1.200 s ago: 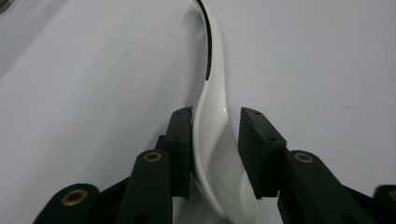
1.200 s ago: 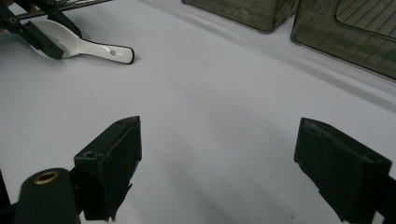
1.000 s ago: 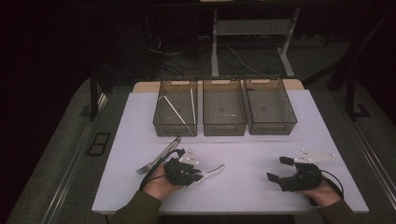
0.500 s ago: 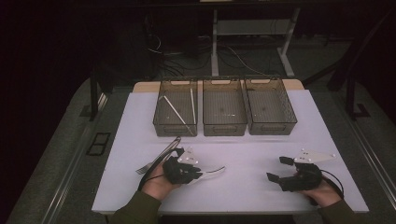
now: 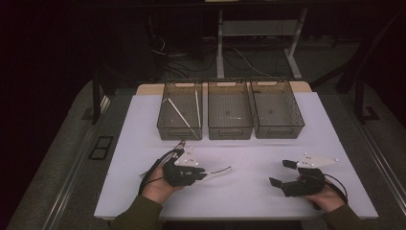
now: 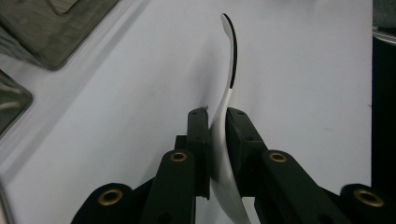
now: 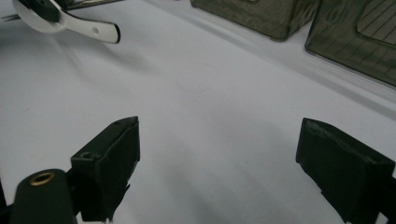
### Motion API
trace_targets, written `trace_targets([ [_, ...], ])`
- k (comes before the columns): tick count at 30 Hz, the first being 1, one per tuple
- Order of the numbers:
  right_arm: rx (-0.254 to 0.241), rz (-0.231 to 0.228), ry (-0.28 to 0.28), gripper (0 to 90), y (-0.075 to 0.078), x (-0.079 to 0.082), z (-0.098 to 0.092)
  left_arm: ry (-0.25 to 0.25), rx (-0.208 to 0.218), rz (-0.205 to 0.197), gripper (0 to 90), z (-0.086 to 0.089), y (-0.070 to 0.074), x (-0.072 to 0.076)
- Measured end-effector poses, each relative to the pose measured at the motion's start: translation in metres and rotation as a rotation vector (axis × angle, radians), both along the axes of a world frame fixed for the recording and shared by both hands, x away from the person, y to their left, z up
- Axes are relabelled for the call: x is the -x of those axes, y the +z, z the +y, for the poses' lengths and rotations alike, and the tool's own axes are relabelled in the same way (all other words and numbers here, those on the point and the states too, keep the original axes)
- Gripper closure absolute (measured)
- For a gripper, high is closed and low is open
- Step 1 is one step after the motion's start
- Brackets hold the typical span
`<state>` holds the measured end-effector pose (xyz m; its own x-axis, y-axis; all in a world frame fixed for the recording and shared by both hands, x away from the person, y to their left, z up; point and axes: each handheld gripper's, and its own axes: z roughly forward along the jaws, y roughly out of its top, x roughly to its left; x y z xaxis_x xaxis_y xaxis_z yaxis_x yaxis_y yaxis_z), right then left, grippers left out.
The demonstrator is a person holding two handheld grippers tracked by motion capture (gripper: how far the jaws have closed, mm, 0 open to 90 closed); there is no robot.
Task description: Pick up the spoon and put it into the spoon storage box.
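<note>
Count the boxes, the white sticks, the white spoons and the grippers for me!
Boxes: 3
White sticks, in the left box: 2
White spoon: 1
Grippers: 2, the left gripper holding the spoon, the right gripper open
Total: 8
</note>
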<state>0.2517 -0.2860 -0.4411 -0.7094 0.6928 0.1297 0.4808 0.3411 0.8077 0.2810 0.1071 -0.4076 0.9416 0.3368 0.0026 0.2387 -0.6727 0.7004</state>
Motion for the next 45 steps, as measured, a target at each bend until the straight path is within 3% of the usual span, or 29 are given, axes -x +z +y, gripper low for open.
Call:
trace_targets([
  [5, 0.005, -0.005, -0.015, 10.4, 0.0, -0.001, 0.003, -0.011, 0.033, -0.004, 79.3, 0.002, 0.003, 0.0],
  [8, 0.013, -0.018, -0.035, 10.4, 0.001, 0.0, 0.003, -0.018, 0.032, -0.007, 79.3, 0.003, 0.004, -0.002],
  [10, 0.012, -0.014, -0.039, 1.7, 0.001, 0.0, 0.003, -0.024, 0.035, -0.007, 79.4, 0.003, 0.005, -0.003],
  [17, 0.011, -0.012, -0.033, 1.1, 0.0, -0.001, 0.003, -0.042, 0.072, -0.024, 79.3, 0.003, 0.014, -0.01],
  [31, 0.007, -0.006, -0.034, 1.1, 0.0, -0.001, 0.003, -0.092, 0.107, -0.089, 79.3, -0.011, 0.044, -0.034],
  [35, 0.006, -0.005, -0.035, 1.1, 0.0, -0.001, 0.003, -0.098, 0.116, -0.105, 79.3, -0.016, 0.053, -0.043],
  [36, 0.01, -0.022, -0.032, 1.1, 0.0, -0.002, 0.002, -0.101, 0.114, -0.113, 79.3, -0.018, 0.056, -0.046],
  [37, 0.003, 0.003, -0.041, 1.1, 0.0, 0.0, 0.003, -0.103, 0.118, -0.118, 79.3, -0.019, 0.059, -0.048],
  [45, 0.004, -0.01, -0.044, 1.1, 0.0, -0.001, 0.002, -0.128, 0.119, -0.163, 79.3, -0.029, 0.082, -0.068],
])
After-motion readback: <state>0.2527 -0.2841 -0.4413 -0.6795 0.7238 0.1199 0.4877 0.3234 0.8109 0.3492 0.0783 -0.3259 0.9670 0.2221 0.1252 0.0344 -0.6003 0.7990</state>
